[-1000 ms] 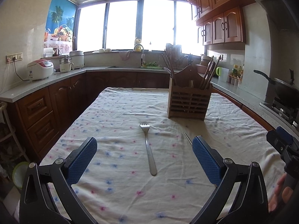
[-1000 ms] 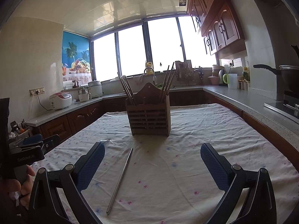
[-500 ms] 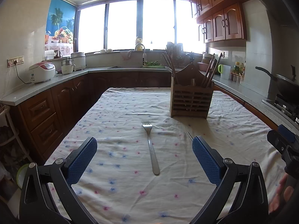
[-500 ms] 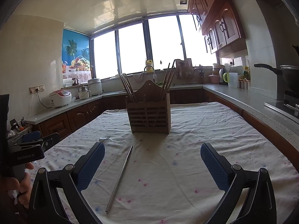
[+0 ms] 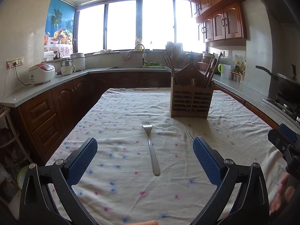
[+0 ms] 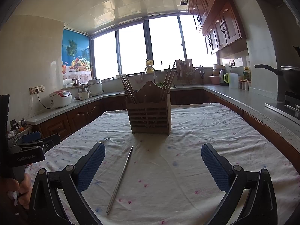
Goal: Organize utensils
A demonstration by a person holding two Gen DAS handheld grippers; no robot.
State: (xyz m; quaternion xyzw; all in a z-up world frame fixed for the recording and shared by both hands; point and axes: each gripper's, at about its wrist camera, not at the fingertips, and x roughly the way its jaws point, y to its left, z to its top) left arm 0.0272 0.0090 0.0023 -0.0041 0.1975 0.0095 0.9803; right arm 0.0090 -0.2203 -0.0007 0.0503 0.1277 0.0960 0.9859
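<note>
- Centre of the left wrist view, low on the cloth (image 5: 234, 123), a fork (image 5: 151, 148) lies flat, tines toward the holder (image 5: 190, 101) in the upper right of centre.
- Left of centre in the right wrist view, a metal chopstick (image 6: 121, 178) lies on the same cloth, its far tip aimed at the holder (image 6: 150, 118); only its tip shows in the left view, beside the right pad.
- Both utensils lie apart from each other and short of the holder, so neither is judged to be put away yet.
- The left gripper (image 5: 145, 159) is spread wide and holds nothing; the fork handle sits between its pads (image 5: 82, 159).
- The right gripper (image 6: 152, 166) is likewise released and empty, the chopstick nearer its left pad.
- For a sound pick, the fork is best pinched across the handle's narrow sides, pads lowered to the cloth first.
- The chopstick should be centred between the pads before closing, since a thin round rod is likely to roll.
- Each piece would then be tipped upright and dropped into a free slot, clear of the chopsticks (image 6: 168, 78) already standing there.
</note>
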